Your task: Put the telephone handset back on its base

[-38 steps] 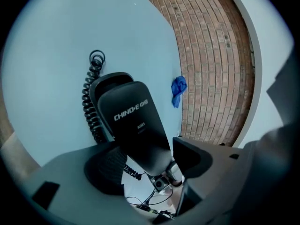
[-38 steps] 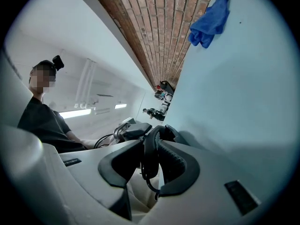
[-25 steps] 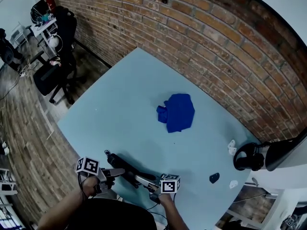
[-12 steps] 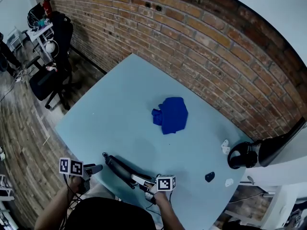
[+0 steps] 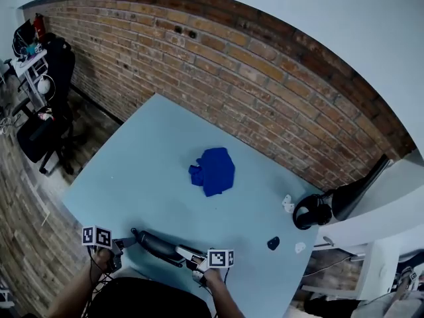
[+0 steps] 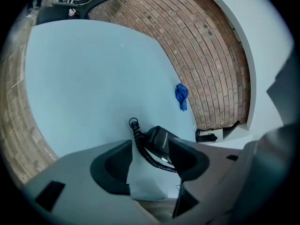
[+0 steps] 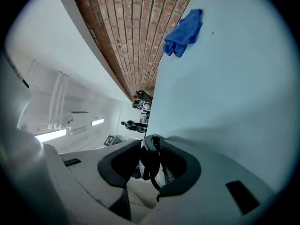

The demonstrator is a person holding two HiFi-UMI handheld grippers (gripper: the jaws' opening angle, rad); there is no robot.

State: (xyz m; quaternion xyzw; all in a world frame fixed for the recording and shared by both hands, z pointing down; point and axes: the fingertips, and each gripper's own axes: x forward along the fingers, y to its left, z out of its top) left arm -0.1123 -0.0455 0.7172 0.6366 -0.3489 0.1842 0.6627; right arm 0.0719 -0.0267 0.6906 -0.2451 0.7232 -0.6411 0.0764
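Gripping one end of the telephone handset (image 5: 156, 244) in the right gripper (image 7: 151, 163), down on the table (image 5: 165, 151) by the near edge, long side pointing straight at the left gripper (image 6: 149, 156) (jaws apart, just closed a little, empty).

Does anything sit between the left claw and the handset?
Nothing foreign. The left claw, open though it has just been closing a little, grips nothing. Only the coiled cord of the handset lies just ahead of it. The right claw holds the other end of the handset.
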